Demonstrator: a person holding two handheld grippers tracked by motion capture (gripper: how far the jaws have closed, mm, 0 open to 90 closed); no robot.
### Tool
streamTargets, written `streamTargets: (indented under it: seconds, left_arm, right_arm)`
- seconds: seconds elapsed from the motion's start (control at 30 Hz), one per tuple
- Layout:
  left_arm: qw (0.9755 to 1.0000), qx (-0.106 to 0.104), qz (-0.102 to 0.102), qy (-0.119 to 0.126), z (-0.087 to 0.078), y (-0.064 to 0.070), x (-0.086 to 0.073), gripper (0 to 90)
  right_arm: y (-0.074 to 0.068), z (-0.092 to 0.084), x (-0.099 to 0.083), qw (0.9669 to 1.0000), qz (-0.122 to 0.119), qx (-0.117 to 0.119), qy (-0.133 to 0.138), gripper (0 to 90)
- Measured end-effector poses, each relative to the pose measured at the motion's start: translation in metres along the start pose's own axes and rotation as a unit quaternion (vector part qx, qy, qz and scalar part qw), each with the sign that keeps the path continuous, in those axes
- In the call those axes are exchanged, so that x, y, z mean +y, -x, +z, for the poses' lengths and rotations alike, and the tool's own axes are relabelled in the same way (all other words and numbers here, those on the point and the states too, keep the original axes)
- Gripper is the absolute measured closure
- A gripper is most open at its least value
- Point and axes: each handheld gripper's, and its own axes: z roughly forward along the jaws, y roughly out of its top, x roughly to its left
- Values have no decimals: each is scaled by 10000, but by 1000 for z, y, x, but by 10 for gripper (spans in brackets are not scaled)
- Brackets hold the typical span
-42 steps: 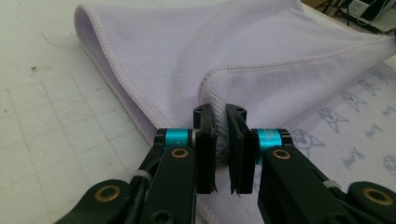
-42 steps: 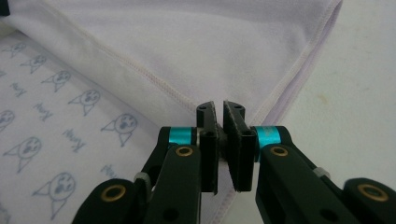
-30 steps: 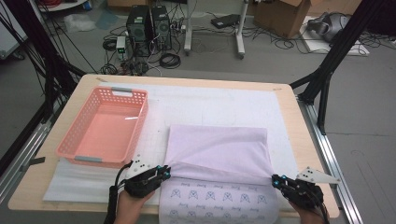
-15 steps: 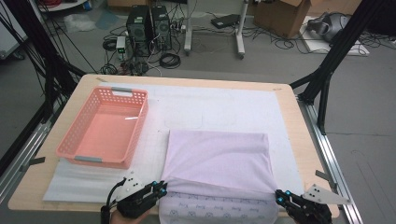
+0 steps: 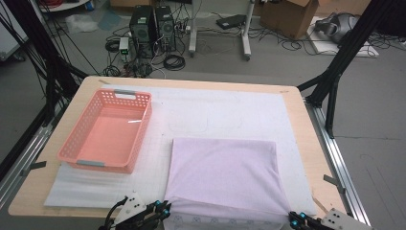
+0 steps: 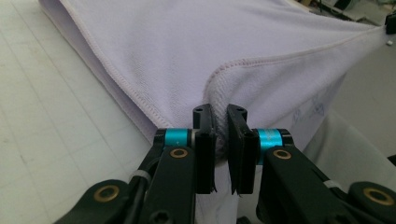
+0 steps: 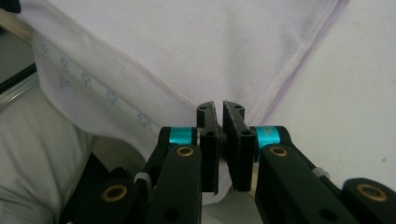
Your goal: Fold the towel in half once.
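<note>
A lilac cloth [image 5: 225,167] lies folded on the white mat, and its near edge hangs over the table's front with a printed strip showing. My left gripper [image 5: 165,211] sits at the cloth's near left corner. In the left gripper view the hemmed corner [image 6: 219,88] is bunched between the jaws of this gripper [image 6: 219,114]. They have just been opening a little, with the fabric still pinched. My right gripper [image 5: 293,219] holds the near right corner. In the right gripper view it [image 7: 218,109] is shut on the cloth's seam [image 7: 187,100].
A pink plastic basket [image 5: 143,129] stands empty on the left half of the mat [image 5: 225,110]. The wooden table [image 5: 309,143] ends in a metal rail on the right. Black frame legs, computers and cables are on the floor beyond the far edge.
Both grippers have drawn back toward the table's front edge, pulling the cloth's top layer with them. Much less of the printed side shows now.
</note>
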Motion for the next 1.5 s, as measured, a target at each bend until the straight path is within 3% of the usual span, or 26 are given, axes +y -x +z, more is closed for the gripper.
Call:
streamTargets:
  seconds: [0.07,0.2,0.33,0.47,0.6,0.77,0.97,1.1,1.17,1.27,1.43,1.5]
  left_arm:
    - [9997,26,-233,68,2,-8,6,560]
    - [9986,157,-362,348,2,-22,20,478]
    - [9982,188,-413,397,7,-32,26,480]
    - [9982,233,-421,348,15,-40,31,484]
    - [9984,275,-423,267,27,-50,39,522]
    - [9985,340,-394,171,53,-64,59,567]
    - [9982,320,-494,58,87,-86,85,649]
    - [9975,568,-415,-108,107,-94,93,706]
    - [9956,787,-495,-87,115,-100,92,732]
    - [9924,1052,-541,-331,124,-108,87,717]
    - [9891,1297,-659,-225,124,-113,89,750]
    - [9884,1415,-431,-329,127,-112,93,753]
  right_arm:
    - [0,1,1,10000,-13,-86,40,731]
    - [7,3,12,9992,157,-223,295,659]
    - [15,15,23,9983,139,-432,364,673]
    - [23,38,30,9984,104,-550,128,693]
    - [27,63,37,9986,1,-515,-76,737]
    - [30,79,46,9985,-115,-497,-198,738]
    - [43,88,54,9985,-35,-527,-172,738]
    - [52,95,61,9985,-18,-527,-153,738]
    - [56,99,64,9985,-53,-521,-135,737]
    - [60,104,70,9985,-81,-515,-146,736]
    - [66,115,75,9985,-63,-490,-230,733]
    - [68,119,76,9984,-70,-490,-258,733]
